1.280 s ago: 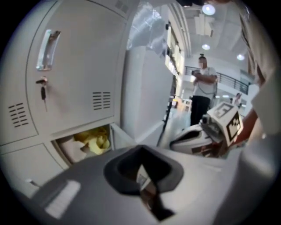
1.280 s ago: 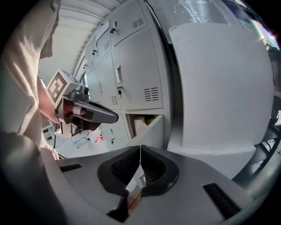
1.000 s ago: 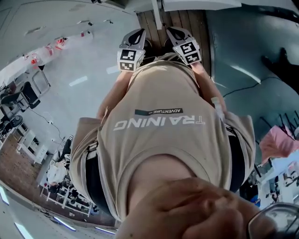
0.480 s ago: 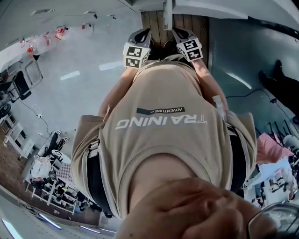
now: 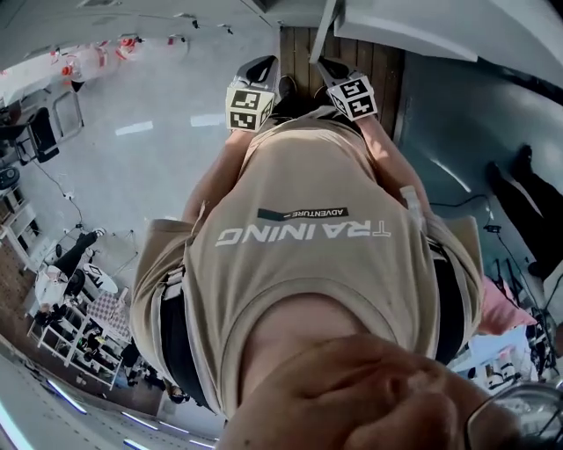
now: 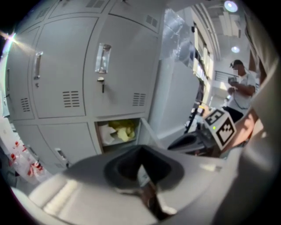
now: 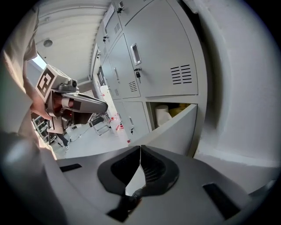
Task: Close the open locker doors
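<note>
A lower locker (image 6: pixel 117 131) in the grey bank stands open, with yellow and white things inside. Its door (image 6: pixel 148 132) is swung out towards me. The right gripper view shows the same compartment (image 7: pixel 169 112) and, just ahead of the jaws, the wide face of its door (image 7: pixel 175 132). My left gripper (image 6: pixel 141 169) is shut with nothing in it, and so is my right gripper (image 7: pixel 140 165). In the head view the left gripper (image 5: pixel 262 66) and the right gripper (image 5: pixel 332 68) are held side by side in front of my chest, below the lockers (image 5: pixel 422 26).
The other locker doors (image 6: pixel 66 66) in the bank are closed; one has a key in its lock (image 6: pixel 101 81). A person (image 6: pixel 241 88) stands far off to the right. Shelving and chairs (image 5: pixel 62 299) fill the room's left side. A black cable (image 5: pixel 457 206) lies on the floor.
The head view has swung a little, bringing more of the lockers' edge in at the top right. Both grippers stay together before my chest, still shut.
</note>
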Available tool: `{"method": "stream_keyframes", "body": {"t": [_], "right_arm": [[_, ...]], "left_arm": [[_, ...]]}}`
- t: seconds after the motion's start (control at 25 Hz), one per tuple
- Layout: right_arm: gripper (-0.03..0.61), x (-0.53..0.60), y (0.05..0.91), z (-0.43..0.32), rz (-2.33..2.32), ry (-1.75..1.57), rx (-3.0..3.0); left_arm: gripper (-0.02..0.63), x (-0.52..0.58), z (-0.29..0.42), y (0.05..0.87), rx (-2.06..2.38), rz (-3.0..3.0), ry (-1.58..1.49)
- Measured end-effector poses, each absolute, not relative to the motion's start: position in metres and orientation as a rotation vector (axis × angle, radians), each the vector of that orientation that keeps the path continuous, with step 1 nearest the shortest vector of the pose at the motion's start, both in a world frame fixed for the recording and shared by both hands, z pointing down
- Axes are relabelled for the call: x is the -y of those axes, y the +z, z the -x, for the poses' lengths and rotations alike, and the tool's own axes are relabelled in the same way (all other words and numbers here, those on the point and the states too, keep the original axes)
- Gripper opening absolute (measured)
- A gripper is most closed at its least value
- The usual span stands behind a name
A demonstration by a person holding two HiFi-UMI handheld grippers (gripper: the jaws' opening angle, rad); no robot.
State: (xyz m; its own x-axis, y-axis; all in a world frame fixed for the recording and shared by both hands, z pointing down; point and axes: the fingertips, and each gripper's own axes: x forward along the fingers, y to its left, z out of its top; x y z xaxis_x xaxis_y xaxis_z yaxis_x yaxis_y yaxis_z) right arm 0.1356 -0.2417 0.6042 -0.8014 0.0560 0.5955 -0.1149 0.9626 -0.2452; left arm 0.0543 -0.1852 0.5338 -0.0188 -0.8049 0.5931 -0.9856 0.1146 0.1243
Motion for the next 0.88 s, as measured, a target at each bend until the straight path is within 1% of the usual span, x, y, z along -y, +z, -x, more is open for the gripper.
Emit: {"method": "stream_keyframes", "body": {"t": [0.32,0.88], "right_arm": [[0.015,0.242,0.602,-0.099,0.087,0.274,2.458],[0.015,0.248,0.602,-0.001,0.097,0.244,2.398]], "left_arm": [[-0.002,0.17,-0.025,0.541,1.95,-1.628,0.375],[-0.002,0.177,0.068,0.537,1.968,-1.67,0.268]]}}
